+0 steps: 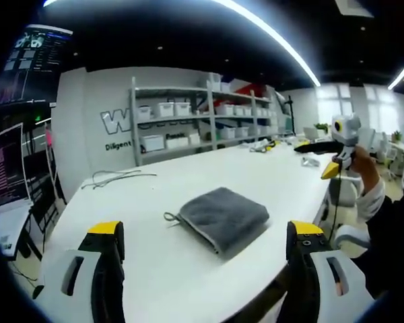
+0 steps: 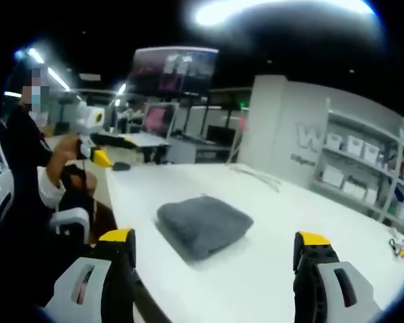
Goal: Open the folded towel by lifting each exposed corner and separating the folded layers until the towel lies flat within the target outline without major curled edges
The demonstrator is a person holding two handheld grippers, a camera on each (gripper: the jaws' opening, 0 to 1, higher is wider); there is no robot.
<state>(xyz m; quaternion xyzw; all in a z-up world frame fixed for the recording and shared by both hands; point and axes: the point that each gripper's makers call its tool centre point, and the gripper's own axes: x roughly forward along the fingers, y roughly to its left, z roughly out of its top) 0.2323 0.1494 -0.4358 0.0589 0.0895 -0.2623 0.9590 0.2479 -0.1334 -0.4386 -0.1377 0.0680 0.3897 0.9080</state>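
The towel (image 1: 223, 217) is lying folded in a thick grey bundle on the white table (image 1: 188, 182), near the edge where the person is sitting. In the left gripper view a small loop is sticking out from its left corner. In the right gripper view the same towel (image 2: 203, 225) is sitting between the two jaws but well ahead of them, and nothing is touching it.

The left gripper (image 1: 207, 256) is hanging above the table with its jaws spread wide and holding nothing. The right gripper (image 2: 215, 259) is also standing wide open and empty. In both views the other gripper is showing far away, raised in the person's hand beside the table.

I am judging that the task is only at its beginning: no layer is lifted yet, and both grippers are looking at the towel from a distance. I cannot make out any target outline on the table.

The next move is probably asking one gripper to come down to an exposed corner, perhaps the one with the loop, and to pinch only the top layer. The other gripper may need to hold the lower layers down.
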